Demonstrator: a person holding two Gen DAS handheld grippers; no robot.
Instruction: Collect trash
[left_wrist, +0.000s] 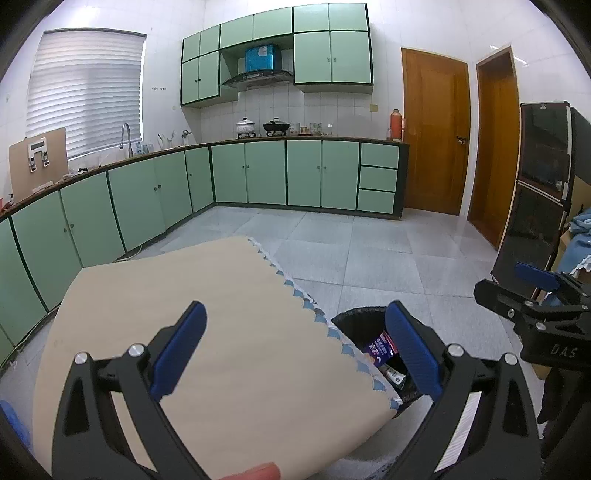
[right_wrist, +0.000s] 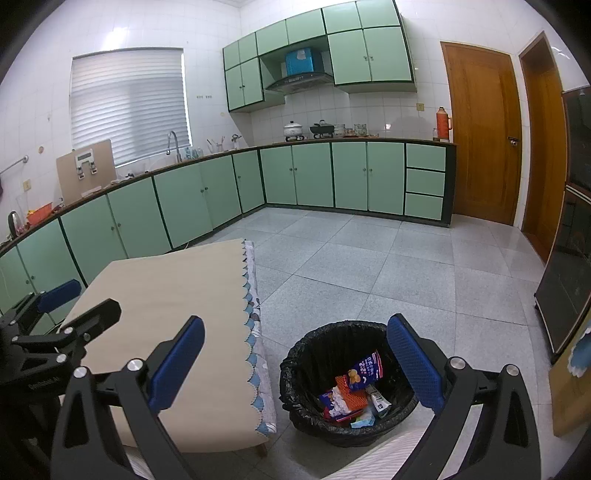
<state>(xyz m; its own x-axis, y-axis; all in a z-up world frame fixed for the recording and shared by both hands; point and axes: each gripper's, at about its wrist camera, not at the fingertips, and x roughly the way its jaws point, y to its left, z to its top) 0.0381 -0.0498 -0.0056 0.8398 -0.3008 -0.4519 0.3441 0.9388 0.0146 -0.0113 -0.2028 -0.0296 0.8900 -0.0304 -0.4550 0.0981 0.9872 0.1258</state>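
Observation:
A black-lined trash bin (right_wrist: 314, 373) stands on the floor right of the table; it holds several wrappers (right_wrist: 351, 391), among them a blue and red packet (right_wrist: 364, 371). In the left wrist view the bin (left_wrist: 354, 321) shows partly behind the table edge. My left gripper (left_wrist: 295, 347) is open and empty above the bare beige tabletop (left_wrist: 221, 314). My right gripper (right_wrist: 295, 365) is open and empty above the bin's left rim. Each gripper shows in the other's view: the right one (left_wrist: 532, 295) at the right, the left one (right_wrist: 74, 306) at the left.
The table (right_wrist: 177, 295) has a scalloped blue-trimmed cloth edge (right_wrist: 253, 332). Green cabinets (right_wrist: 184, 199) line the left and far walls. Two wooden doors (right_wrist: 480, 133) are at the back right. A dark cabinet (left_wrist: 535, 192) stands at the right. Grey tiled floor (right_wrist: 388, 266) lies beyond.

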